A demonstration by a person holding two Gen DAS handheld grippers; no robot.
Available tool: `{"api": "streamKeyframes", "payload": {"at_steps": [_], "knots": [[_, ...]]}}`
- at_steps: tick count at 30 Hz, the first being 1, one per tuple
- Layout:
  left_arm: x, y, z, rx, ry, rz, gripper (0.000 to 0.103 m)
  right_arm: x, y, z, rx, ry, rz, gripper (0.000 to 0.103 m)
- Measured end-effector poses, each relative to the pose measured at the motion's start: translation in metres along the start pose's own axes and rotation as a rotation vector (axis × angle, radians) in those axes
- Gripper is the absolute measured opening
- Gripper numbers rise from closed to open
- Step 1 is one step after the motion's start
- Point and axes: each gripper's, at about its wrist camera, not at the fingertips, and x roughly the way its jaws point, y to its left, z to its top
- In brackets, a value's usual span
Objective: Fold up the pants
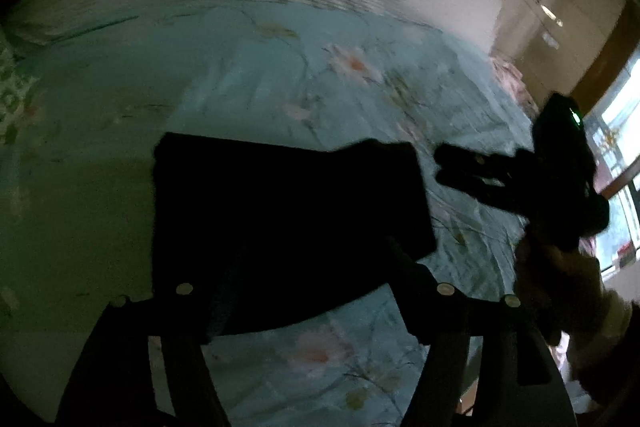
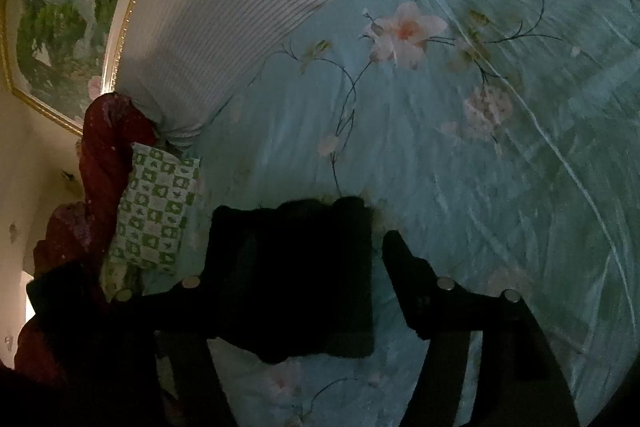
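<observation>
Pants (image 1: 280, 227) lie folded, dead ahead of left gripper (image 1: 304, 267), jaws apart; right gripper (image 1: 444, 167) open, empty, beside right edge

Open bedspread (image 2: 500, 187) right of the pants (image 2: 296, 279); checked pillow (image 2: 156, 211) crowds their left.

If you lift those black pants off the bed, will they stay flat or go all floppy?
Probably floppy: the pants are soft cloth, folded into a flat block on the bedsheet, so lifted by one edge the layers would likely droop and unfold. They look light and shouldn't roll.
</observation>
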Motion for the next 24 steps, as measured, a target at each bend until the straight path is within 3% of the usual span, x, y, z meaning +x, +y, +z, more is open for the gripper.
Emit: {"api": "streamKeyframes", "payload": {"at_steps": [5, 8, 14, 24], "knots": [[-0.006, 0.031, 0.008, -0.065, -0.014, 0.035, 0.072, 0.001, 0.010, -0.010, -0.010, -0.001, -0.063, 0.073], [-0.006, 0.048, 0.014, -0.096, -0.024, 0.049, 0.079, 0.002, 0.019, -0.014, -0.025, -0.003, -0.100, 0.074], [0.006, 0.066, 0.024, -0.124, 0.003, 0.065, 0.081, 0.012, 0.041, -0.025, -0.100, 0.004, -0.205, 0.082], [0.037, 0.081, 0.034, -0.150, 0.067, 0.071, 0.083, 0.025, 0.045, -0.032, -0.079, 0.033, -0.205, 0.082]]}}
